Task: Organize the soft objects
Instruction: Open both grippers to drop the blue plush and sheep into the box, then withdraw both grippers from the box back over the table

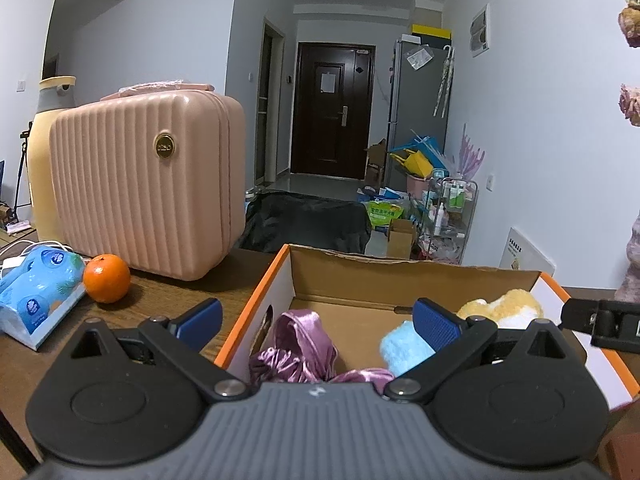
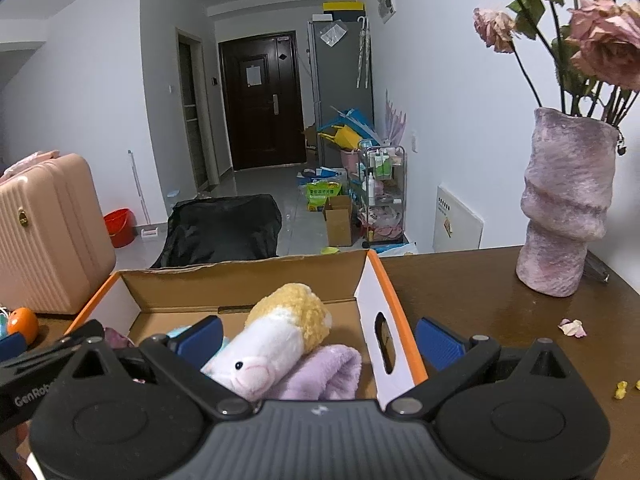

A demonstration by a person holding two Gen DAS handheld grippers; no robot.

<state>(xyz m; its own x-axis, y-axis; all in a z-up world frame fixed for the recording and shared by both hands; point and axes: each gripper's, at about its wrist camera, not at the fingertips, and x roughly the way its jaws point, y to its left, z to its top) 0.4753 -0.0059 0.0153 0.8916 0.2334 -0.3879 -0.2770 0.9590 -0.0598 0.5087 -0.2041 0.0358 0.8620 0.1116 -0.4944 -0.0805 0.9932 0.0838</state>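
Note:
An open cardboard box with orange edges [image 1: 336, 276] [image 2: 372, 280] stands on the brown table. In it lie a shiny purple satin cloth [image 1: 304, 344], a light blue fluffy item [image 1: 404, 346], a white and yellow plush toy [image 2: 276, 340] [image 1: 504, 304] and a lilac towel [image 2: 324, 372]. My left gripper [image 1: 318, 322] is open and empty above the box's left wall. My right gripper [image 2: 320, 338] is open and empty, astride the box's right wall. The right gripper's side shows in the left wrist view [image 1: 600, 320].
A pink ribbed case [image 1: 148, 184] [image 2: 48, 232] stands at the left, with an orange [image 1: 107, 278] and a blue tissue pack [image 1: 38, 284] before it. A mauve vase with dried roses [image 2: 564, 208] stands at the right. Petals [image 2: 572, 328] lie on the table.

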